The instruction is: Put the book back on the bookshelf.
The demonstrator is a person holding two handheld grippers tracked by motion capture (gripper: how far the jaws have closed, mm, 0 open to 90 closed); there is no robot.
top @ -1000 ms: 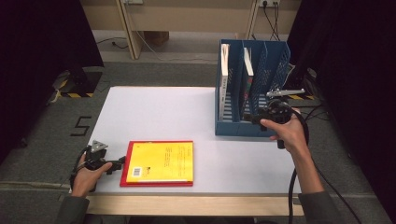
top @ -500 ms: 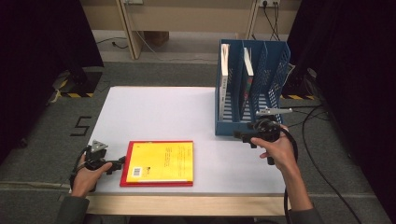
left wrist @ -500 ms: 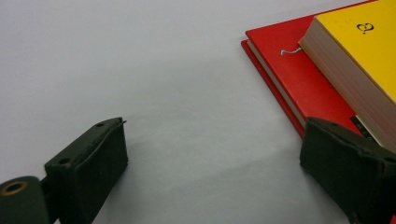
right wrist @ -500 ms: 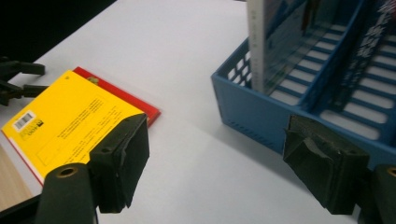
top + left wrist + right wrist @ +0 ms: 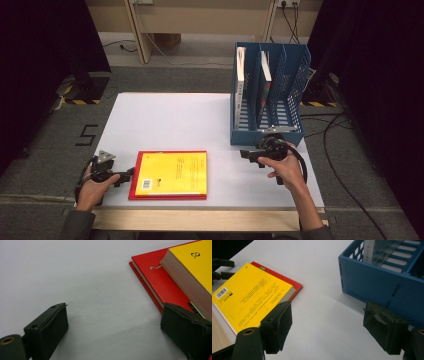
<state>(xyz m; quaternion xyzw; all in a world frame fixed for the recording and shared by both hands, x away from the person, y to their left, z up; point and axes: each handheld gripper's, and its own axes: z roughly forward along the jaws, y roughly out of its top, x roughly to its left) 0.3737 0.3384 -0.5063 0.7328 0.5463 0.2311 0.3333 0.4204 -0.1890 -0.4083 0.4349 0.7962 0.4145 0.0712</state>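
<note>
A yellow book [image 5: 172, 172] lies flat on a larger red book [image 5: 168, 196] near the table's [image 5: 170, 120] front edge. The left gripper [image 5: 127, 176] rests at their left edge, jaws open. The right gripper [image 5: 246, 154], open and empty, hovers low between the books and the blue file rack [image 5: 267, 132].

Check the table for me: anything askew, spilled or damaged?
Nothing stands out. The yellow book lies flat and square on the red book near the front edge. Two books stand upright in the blue rack. Both grippers, left and right, are open and empty.
</note>
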